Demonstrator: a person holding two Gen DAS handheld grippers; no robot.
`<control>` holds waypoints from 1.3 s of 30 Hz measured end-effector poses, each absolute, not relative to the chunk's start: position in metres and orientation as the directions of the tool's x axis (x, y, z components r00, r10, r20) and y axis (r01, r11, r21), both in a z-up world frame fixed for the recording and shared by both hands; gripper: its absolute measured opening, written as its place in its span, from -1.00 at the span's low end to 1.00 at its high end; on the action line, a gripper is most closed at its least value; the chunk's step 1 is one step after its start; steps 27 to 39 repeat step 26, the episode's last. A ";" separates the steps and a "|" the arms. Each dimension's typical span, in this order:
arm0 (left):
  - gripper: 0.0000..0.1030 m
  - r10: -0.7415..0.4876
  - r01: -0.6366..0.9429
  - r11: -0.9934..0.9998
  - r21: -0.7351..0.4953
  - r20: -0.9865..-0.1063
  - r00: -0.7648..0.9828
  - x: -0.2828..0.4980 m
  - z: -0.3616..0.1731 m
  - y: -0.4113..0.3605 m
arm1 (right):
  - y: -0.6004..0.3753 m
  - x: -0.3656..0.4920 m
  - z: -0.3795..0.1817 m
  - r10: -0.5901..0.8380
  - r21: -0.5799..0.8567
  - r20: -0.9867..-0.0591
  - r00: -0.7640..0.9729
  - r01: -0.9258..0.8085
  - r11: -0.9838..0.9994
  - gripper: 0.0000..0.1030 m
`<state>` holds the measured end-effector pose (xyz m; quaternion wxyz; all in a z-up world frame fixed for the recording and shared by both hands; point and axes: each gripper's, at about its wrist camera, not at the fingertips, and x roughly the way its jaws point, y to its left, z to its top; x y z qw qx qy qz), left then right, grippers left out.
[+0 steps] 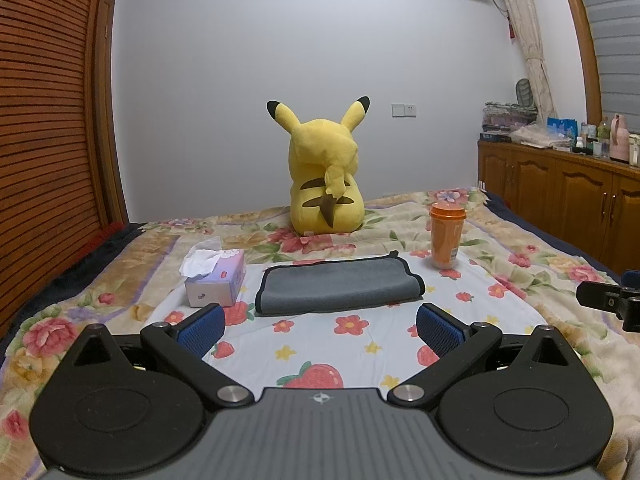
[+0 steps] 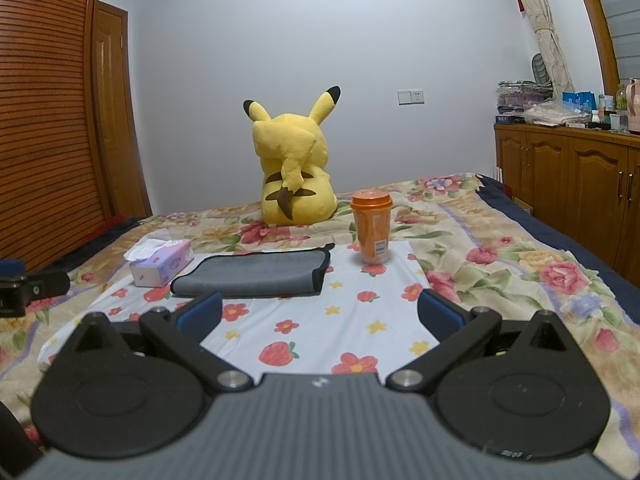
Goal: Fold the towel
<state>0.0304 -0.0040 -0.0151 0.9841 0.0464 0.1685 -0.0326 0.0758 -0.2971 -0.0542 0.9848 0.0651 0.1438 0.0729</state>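
Note:
A grey towel with black trim [image 1: 338, 286] lies folded flat on a white flowered cloth [image 1: 320, 344] on the bed. It also shows in the right wrist view [image 2: 256, 274]. My left gripper [image 1: 320, 326] is open and empty, just short of the towel's near edge. My right gripper [image 2: 320, 314] is open and empty, nearer than the towel and to its right. The right gripper's tip [image 1: 608, 300] shows at the right edge of the left wrist view. The left gripper's tip [image 2: 32, 286] shows at the left edge of the right wrist view.
A tissue box [image 1: 216, 278] stands left of the towel. An orange cup with lid [image 1: 447, 236] stands at its far right. A yellow plush toy [image 1: 326, 172] sits behind. Wooden cabinets [image 1: 560, 196] line the right wall, a slatted wardrobe [image 1: 44, 120] the left.

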 end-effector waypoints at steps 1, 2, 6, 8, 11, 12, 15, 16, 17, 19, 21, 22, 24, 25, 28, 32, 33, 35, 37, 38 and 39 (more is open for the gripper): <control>1.00 -0.048 0.079 0.994 0.081 -0.334 0.941 0.030 -0.015 -0.004 | -0.297 0.076 -0.054 0.163 0.150 -0.274 0.948 -0.125 0.981 1.00; 1.00 -0.048 0.079 0.994 0.081 -0.334 0.941 0.030 -0.015 -0.004 | -0.298 0.076 -0.054 0.163 0.150 -0.274 0.948 -0.125 0.981 1.00; 1.00 -0.048 0.080 0.993 0.082 -0.334 0.941 0.031 -0.015 -0.004 | -0.297 0.076 -0.054 0.163 0.149 -0.274 0.948 -0.125 0.981 1.00; 1.00 -0.048 0.080 0.994 0.081 -0.334 0.941 0.030 -0.015 -0.004 | -0.298 0.076 -0.054 0.163 0.149 -0.274 0.948 -0.126 0.981 1.00; 1.00 -0.048 0.080 0.994 0.081 -0.335 0.941 0.030 -0.015 -0.004 | -0.297 0.076 -0.054 0.162 0.149 -0.274 0.948 -0.125 0.981 1.00; 1.00 -0.049 0.080 0.993 0.081 -0.335 0.941 0.030 -0.015 -0.004 | -0.297 0.076 -0.054 0.162 0.149 -0.274 0.948 -0.125 0.981 1.00; 1.00 -0.048 0.081 0.993 0.083 -0.335 0.941 0.031 -0.015 -0.004 | -0.298 0.076 -0.054 0.161 0.150 -0.274 0.948 -0.123 0.981 1.00; 1.00 -0.048 0.081 0.993 0.084 -0.335 0.941 0.030 -0.016 -0.003 | -0.299 0.076 -0.054 0.160 0.151 -0.274 0.948 -0.122 0.981 1.00; 1.00 -0.048 0.080 0.993 0.084 -0.335 0.941 0.031 -0.016 -0.003 | -0.300 0.076 -0.054 0.160 0.152 -0.273 0.949 -0.122 0.981 1.00; 1.00 -0.048 0.080 0.993 0.083 -0.335 0.941 0.030 -0.016 -0.003 | -0.300 0.076 -0.054 0.159 0.149 -0.272 0.949 -0.122 0.981 1.00; 1.00 -0.048 0.081 0.993 0.084 -0.335 0.941 0.031 -0.016 -0.003 | -0.300 0.076 -0.054 0.159 0.150 -0.272 0.949 -0.122 0.981 1.00; 1.00 -0.048 0.081 0.993 0.084 -0.334 0.941 0.030 -0.016 -0.003 | -0.300 0.076 -0.054 0.160 0.150 -0.272 0.949 -0.122 0.981 1.00; 1.00 -0.047 0.079 0.993 0.085 -0.334 0.941 0.031 -0.016 -0.003 | -0.300 0.076 -0.054 0.159 0.150 -0.272 0.949 -0.122 0.981 1.00; 1.00 -0.046 0.079 0.993 0.085 -0.334 0.941 0.031 -0.016 -0.003 | -0.300 0.076 -0.054 0.160 0.150 -0.272 0.949 -0.122 0.981 1.00; 1.00 -0.047 0.080 0.993 0.084 -0.335 0.941 0.031 -0.016 -0.003 | -0.300 0.076 -0.054 0.160 0.150 -0.272 0.949 -0.122 0.981 1.00; 1.00 -0.047 0.080 0.993 0.084 -0.335 0.941 0.031 -0.016 -0.003 | -0.300 0.076 -0.054 0.160 0.150 -0.272 0.949 -0.122 0.981 1.00; 1.00 -0.047 0.080 0.993 0.084 -0.335 0.941 0.031 -0.016 -0.003 | -0.300 0.076 -0.054 0.160 0.150 -0.272 0.949 -0.122 0.981 1.00; 1.00 -0.047 0.080 0.993 0.084 -0.335 0.941 0.031 -0.016 -0.003 | -0.300 0.076 -0.054 0.160 0.150 -0.272 0.949 -0.122 0.981 1.00; 1.00 -0.047 0.080 0.993 0.084 -0.335 0.941 0.031 -0.016 -0.003 | -0.300 0.076 -0.054 0.160 0.150 -0.272 0.949 -0.122 0.981 1.00; 1.00 -0.047 0.080 0.993 0.084 -0.335 0.941 0.031 -0.016 -0.003 | -0.300 0.076 -0.054 0.160 0.150 -0.272 0.949 -0.122 0.981 1.00; 1.00 -0.047 0.080 0.993 0.084 -0.335 0.941 0.031 -0.016 -0.003 | -0.300 0.076 -0.054 0.160 0.150 -0.272 0.949 -0.122 0.981 1.00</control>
